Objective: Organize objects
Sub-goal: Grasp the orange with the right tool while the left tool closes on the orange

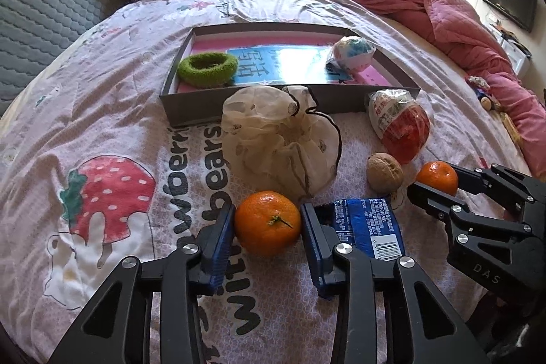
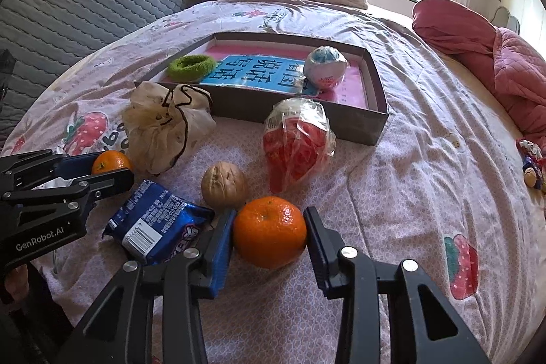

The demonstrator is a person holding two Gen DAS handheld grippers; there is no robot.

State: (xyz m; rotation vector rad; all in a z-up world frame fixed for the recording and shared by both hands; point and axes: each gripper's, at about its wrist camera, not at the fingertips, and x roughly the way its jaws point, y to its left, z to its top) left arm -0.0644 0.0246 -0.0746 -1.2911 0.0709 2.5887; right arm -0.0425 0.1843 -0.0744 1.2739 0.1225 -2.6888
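The shallow cardboard box (image 2: 375, 111) on the strawberry bedsheet (image 1: 102, 132) held only two things: a green fuzzy hair ring (image 2: 191, 68) and a small wrapped ball (image 2: 325, 68). I judged the work as hardly begun, because most things lay outside, just in front of the box: a cream drawstring pouch (image 1: 279, 135), a red snack bag (image 2: 298, 142), a blue wrapped packet (image 2: 160, 224) and a walnut (image 2: 223, 186).

The left gripper (image 1: 268, 224) had its pads against both sides of one mandarin (image 1: 268, 222), which rested on the sheet. The right gripper (image 2: 269, 232) was clamped the same way on the other mandarin (image 2: 269, 231). Both fruits looked round, glossy and firm, with a small green stem.
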